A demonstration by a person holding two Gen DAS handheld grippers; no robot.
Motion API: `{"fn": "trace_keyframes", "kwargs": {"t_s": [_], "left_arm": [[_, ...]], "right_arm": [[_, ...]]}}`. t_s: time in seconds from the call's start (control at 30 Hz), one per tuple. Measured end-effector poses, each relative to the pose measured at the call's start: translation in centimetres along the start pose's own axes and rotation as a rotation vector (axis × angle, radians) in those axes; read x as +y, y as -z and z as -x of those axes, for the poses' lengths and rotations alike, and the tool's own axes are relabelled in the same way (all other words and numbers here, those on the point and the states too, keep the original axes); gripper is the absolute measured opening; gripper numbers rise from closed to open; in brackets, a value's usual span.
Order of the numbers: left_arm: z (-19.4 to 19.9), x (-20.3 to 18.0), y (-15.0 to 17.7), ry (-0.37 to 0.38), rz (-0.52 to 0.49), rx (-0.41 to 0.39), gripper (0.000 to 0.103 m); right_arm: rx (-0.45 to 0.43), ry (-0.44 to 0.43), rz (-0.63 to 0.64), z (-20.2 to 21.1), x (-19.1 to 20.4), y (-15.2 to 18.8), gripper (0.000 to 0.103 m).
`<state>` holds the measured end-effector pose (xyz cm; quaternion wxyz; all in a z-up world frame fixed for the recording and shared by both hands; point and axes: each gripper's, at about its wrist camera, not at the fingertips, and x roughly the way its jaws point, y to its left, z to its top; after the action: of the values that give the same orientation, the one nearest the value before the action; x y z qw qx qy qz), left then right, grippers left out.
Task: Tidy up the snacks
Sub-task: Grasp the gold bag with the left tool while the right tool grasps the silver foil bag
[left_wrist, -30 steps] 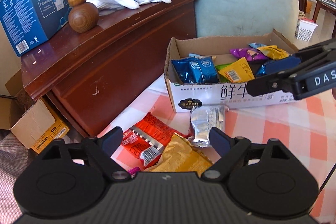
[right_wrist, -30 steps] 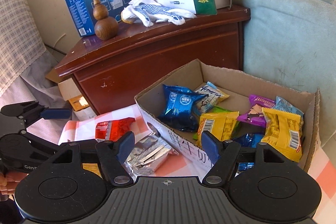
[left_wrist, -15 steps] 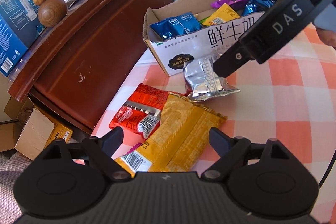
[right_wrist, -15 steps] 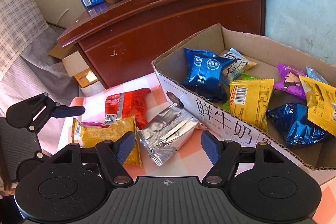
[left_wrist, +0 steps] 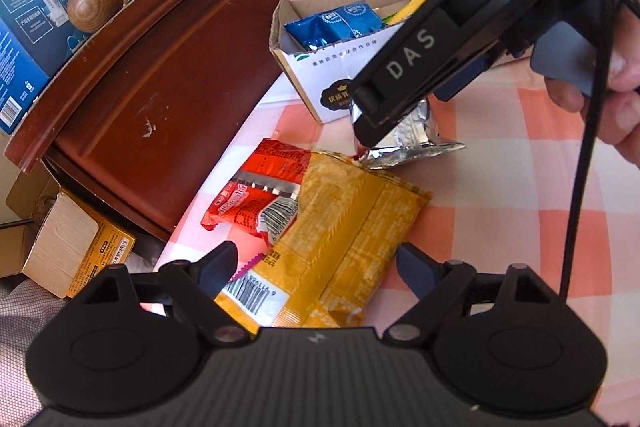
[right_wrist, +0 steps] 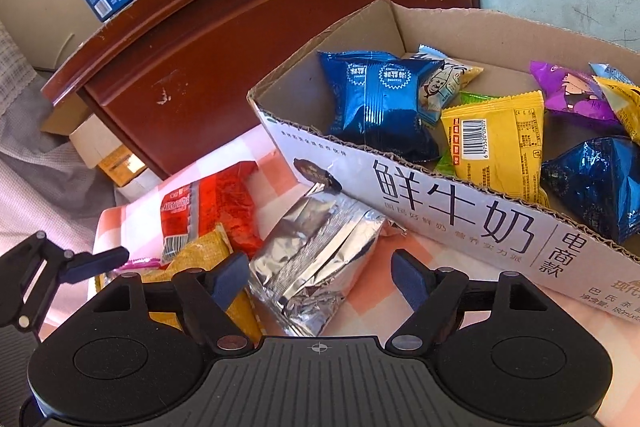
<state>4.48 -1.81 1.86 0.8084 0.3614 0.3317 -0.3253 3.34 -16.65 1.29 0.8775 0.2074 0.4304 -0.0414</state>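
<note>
Both grippers point steeply down at loose snacks on the checked counter (left_wrist: 500, 187). Left gripper (left_wrist: 316, 267): jaws released, just been narrowing a bit, straddling the near end of the yellow pkt (left_wrist: 344, 227) – pads not pressing it. Right gripper (right_wrist: 318, 277): jaws released, just been widening, the silver foil pkt (right_wrist: 316, 259) between them, untouched. Red pkt (left_wrist: 256, 195) lies partly under the yellow one, by the counter edge. Foil pkt sits just beside the front wall of the cardboard box (right_wrist: 460, 211) – inside: blue, yellow & purple snack pkts. Wooden cabinet (right_wrist: 280, 7) stands behind.
</note>
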Motion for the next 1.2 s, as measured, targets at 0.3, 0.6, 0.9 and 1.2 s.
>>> {"fn": "trace_keyframes", "kwargs": {"t_s": [0.3, 0.6, 0.9, 1.2], "left_arm": [[-0.2, 2.4, 0.0, 0.082, 0.219, 0.075, 0.067], [0.1, 4.4, 0.4, 0.113, 0.352, 0.087, 0.065], [0.0, 3.6, 0.1, 0.103, 0.299, 0.084, 0.07], [-0.8, 1.2, -0.6, 0.008, 0.133, 0.08, 0.074]], "right_arm": [[-0.028, 0.077, 0.04, -1.9, 0.7, -0.2, 0.078], [0.007, 0.043, 0.178, -0.4, 0.1, 0.4, 0.061], [0.158, -0.051, 0.431, 1.9, -0.4, 1.3, 0.062], [0.196, -0.022, 0.308, 1.3, -0.6, 1.4, 0.074]]}}
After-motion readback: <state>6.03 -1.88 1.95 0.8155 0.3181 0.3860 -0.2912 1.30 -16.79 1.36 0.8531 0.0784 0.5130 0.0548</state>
